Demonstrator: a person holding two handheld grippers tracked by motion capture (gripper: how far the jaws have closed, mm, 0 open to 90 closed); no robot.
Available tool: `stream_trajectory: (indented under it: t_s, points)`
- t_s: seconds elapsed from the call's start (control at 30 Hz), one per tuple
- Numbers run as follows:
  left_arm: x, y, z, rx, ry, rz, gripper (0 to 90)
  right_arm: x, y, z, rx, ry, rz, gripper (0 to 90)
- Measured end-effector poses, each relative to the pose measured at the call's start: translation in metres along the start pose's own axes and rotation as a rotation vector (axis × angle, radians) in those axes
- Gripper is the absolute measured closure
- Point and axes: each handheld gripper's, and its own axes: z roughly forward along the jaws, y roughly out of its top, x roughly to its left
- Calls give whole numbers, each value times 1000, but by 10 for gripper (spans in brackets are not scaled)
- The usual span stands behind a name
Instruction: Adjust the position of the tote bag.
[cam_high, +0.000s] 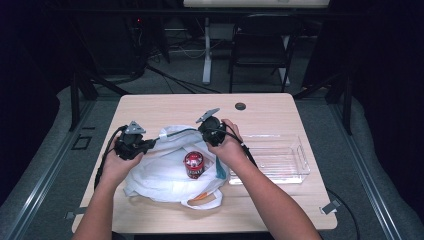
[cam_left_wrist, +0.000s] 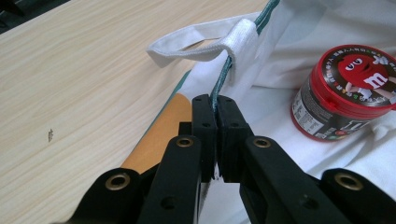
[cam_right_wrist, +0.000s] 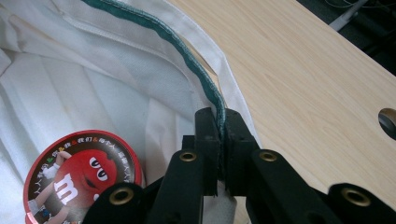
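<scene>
A white cloth bag (cam_high: 165, 175) with a green-trimmed rim lies open on the wooden table (cam_high: 165, 107). My left gripper (cam_high: 148, 144) is shut on the bag's green rim (cam_left_wrist: 219, 86) at the left side, next to a white handle loop (cam_left_wrist: 201, 44). My right gripper (cam_high: 206, 135) is shut on the rim (cam_right_wrist: 205, 88) at the far right side. A red-lidded candy can (cam_high: 194, 164) stands upright inside the bag, between the two grippers; the candy can (cam_left_wrist: 345, 93) is to the right of the left jaws, and its lid (cam_right_wrist: 84, 172) lies left of the right jaws.
A clear plastic tray (cam_high: 292, 160) sits on the table right of the bag. A round cable hole (cam_high: 240, 106) is in the table's far edge. A black chair (cam_high: 260, 45) and a table leg stand beyond the table. An orange patch (cam_left_wrist: 159, 135) shows under the bag.
</scene>
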Motion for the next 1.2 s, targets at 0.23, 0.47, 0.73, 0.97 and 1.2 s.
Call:
stream_trajectory:
  t_s: [0.23, 0.47, 0.73, 0.97, 1.2]
  points:
    - [1, 0, 4, 0, 4, -7, 881, -1, -1, 5, 20, 1, -5, 864]
    - [3, -1, 9, -1, 6, -11, 880, -2, -2, 12, 32, 2, 0, 861]
    - [5, -1, 14, 6, 21, -5, 880, -4, -3, 20, 57, 8, 1, 857]
    - [8, -3, 18, 5, 31, -14, 880, -2, -3, 24, 62, 7, -1, 856]
    - [9, -3, 24, 13, 54, -7, 880, -3, -3, 27, 77, 9, -3, 853]
